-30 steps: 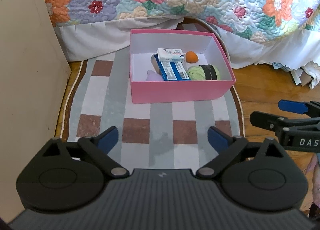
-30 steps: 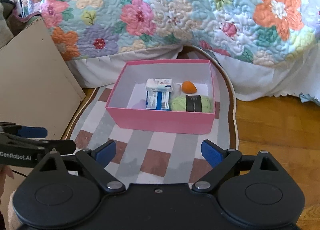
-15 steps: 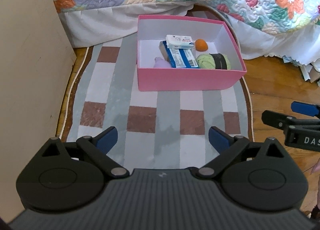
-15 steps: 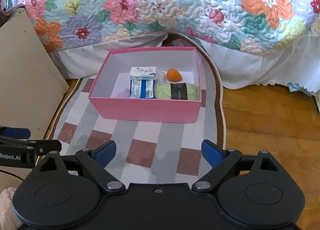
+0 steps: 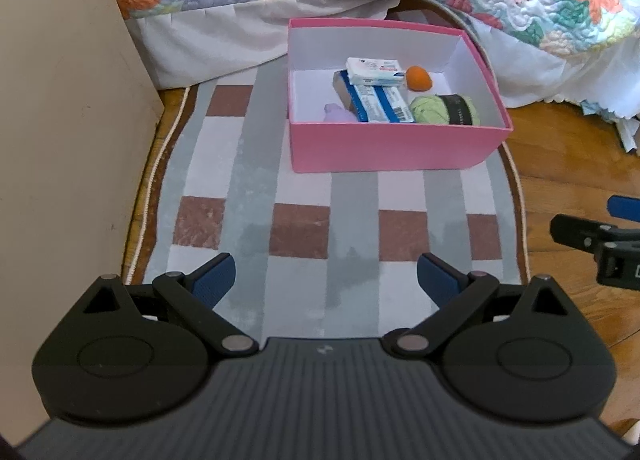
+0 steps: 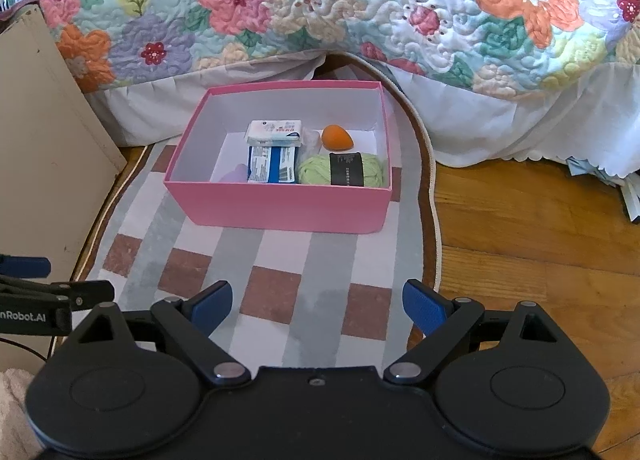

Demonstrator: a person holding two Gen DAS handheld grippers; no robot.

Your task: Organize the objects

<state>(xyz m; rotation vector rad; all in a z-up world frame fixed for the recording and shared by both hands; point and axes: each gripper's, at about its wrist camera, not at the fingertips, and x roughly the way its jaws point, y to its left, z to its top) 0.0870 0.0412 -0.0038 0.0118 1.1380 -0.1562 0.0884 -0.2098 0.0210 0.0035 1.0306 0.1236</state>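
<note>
Blue-padded and spread wide, the left claw (image 5: 326, 274) and right claw (image 6: 318, 302) both hung empty over the checked rug (image 6: 276, 260). From each, the pink box (image 6: 280, 207) lay straight ahead in the upper middle of the frame, well apart, its long side running across. It held a green yarn ball (image 6: 340, 169), 2 packets and an orange sponge (image 6: 337, 137); neither claw looked clearly nearer.

Both wrist views looked forward and down over the rug (image 5: 304, 227), sharing the pink box (image 6: 280, 207) ahead.
</note>
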